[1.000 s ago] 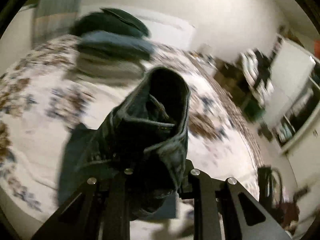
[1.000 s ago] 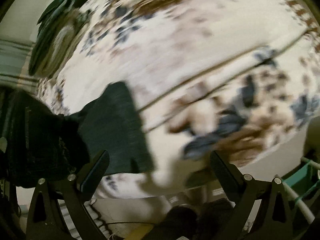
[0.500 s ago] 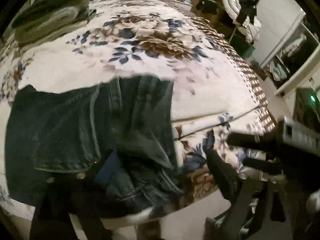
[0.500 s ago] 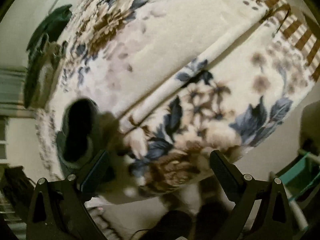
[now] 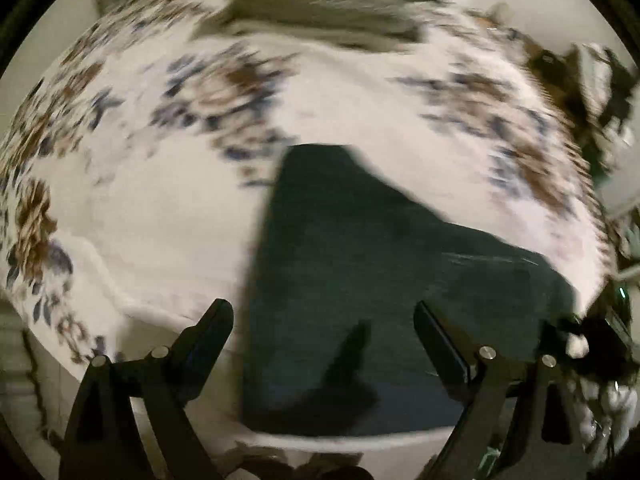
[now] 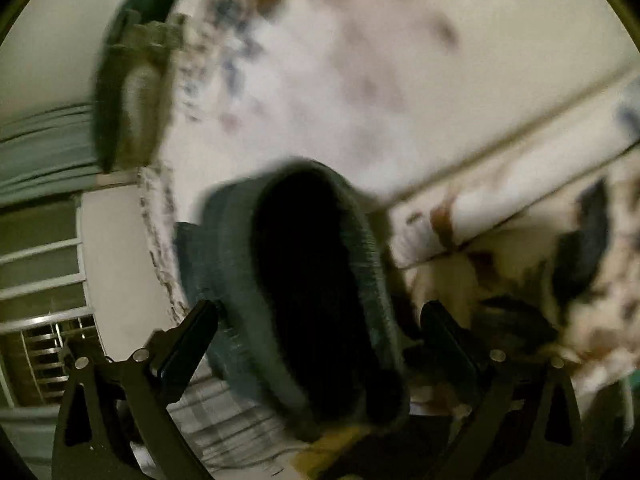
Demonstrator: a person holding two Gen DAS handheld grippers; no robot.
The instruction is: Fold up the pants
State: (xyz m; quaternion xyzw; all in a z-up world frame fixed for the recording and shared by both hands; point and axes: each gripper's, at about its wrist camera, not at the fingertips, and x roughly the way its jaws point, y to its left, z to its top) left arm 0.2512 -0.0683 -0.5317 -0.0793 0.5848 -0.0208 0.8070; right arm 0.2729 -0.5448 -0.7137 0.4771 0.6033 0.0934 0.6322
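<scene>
Dark blue jeans (image 5: pixel 360 280) lie on a floral bedspread (image 5: pixel 140 200) at the bed's near edge in the blurred left wrist view. My left gripper (image 5: pixel 324 316) is open above them, with nothing between its fingers. In the right wrist view an open leg end or waist opening of the jeans (image 6: pixel 304 280) hangs at the bed's edge and gapes toward the camera. My right gripper (image 6: pixel 316 316) is open, its fingers on either side of that opening; contact cannot be told.
A stack of folded clothes (image 5: pixel 320 12) sits at the far side of the bed, also in the right wrist view (image 6: pixel 132 80). Clutter and furniture stand at the right (image 5: pixel 600 92). A window with a curtain (image 6: pixel 44 184) is on the left.
My left gripper has let go of the jeans, which now lie on the bed, and opened wide. My right gripper has moved close to the jeans' opening. Both views are motion-blurred.
</scene>
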